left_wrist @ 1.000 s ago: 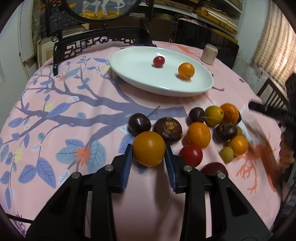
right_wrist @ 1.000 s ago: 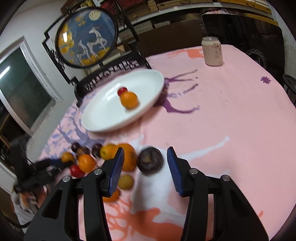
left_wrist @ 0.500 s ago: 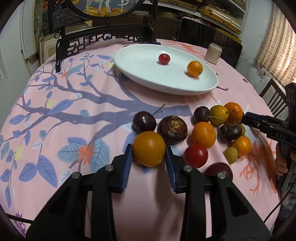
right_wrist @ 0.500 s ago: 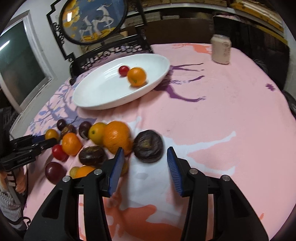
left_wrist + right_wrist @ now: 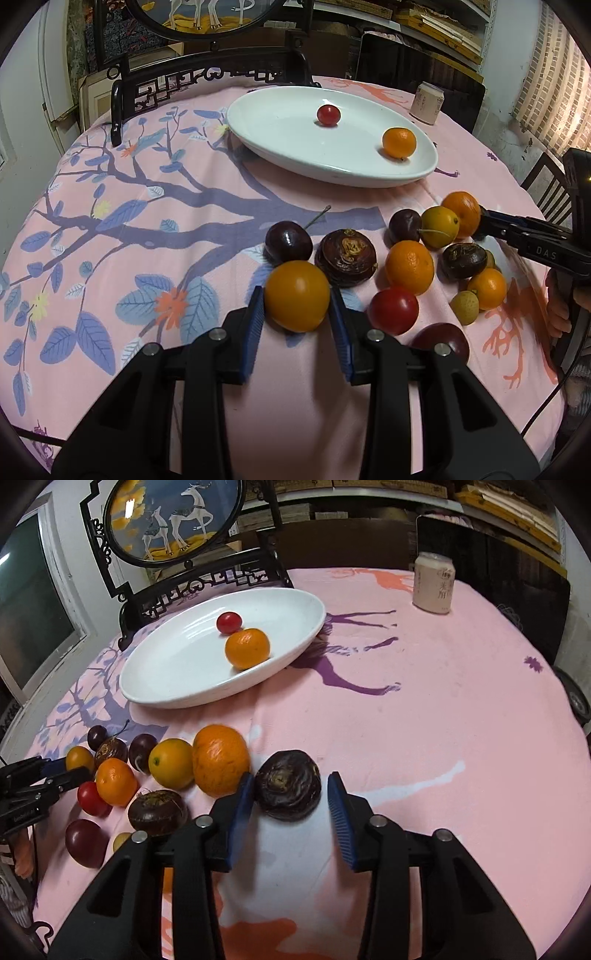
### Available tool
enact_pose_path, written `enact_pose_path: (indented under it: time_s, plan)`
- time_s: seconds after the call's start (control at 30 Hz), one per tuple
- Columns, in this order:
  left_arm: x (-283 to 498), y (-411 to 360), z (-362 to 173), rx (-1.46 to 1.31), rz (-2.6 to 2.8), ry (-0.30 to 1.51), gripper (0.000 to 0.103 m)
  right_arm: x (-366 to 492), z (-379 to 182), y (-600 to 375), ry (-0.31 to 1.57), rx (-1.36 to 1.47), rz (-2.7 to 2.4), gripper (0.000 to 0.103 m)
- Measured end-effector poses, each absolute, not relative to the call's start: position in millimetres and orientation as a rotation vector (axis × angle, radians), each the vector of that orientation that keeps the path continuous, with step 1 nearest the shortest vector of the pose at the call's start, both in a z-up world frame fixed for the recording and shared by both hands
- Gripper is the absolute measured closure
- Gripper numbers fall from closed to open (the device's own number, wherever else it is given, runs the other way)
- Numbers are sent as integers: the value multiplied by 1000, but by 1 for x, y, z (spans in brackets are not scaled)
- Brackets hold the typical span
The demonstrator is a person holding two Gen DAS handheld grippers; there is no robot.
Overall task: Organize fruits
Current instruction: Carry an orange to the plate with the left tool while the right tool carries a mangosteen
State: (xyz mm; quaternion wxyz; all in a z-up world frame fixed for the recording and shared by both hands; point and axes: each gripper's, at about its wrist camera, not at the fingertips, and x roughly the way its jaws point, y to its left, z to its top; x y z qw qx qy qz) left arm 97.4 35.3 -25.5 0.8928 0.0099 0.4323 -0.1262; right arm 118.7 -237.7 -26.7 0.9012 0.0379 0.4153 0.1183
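Two fruits, a red cherry tomato (image 5: 328, 115) and a small orange (image 5: 399, 142), lie in the white plate (image 5: 280, 129) toward the tabletop's (image 5: 110, 258) far edge; the left hand-held gripper (image 5: 297, 317) is clenched on a yellow-orange fruit (image 5: 296, 295) beside the loose pile. In the right wrist view, the right hand-held gripper (image 5: 290, 805) is released, its blue pads (image 5: 242, 805) flanking a dark wrinkled fruit (image 5: 288, 790) that rests on the tabletop.

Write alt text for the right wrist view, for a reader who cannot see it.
The right gripper, open, straddles a dark wrinkled fruit on a pink tablecloth. To its left lies a cluster of orange, yellow, red and dark fruits; behind them a white plate holds an orange fruit and a small red one.
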Motion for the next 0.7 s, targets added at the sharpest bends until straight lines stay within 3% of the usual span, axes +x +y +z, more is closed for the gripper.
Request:
enact_pose_path:
  time_s: [0.4,0.7]
  plan:
    - [94,36,-19,1,-285,862,68,110,-20,-254,840,154,242,67]
    - [120,16,32,17,-299,772,68,118,10,-270,775,323,310,67]
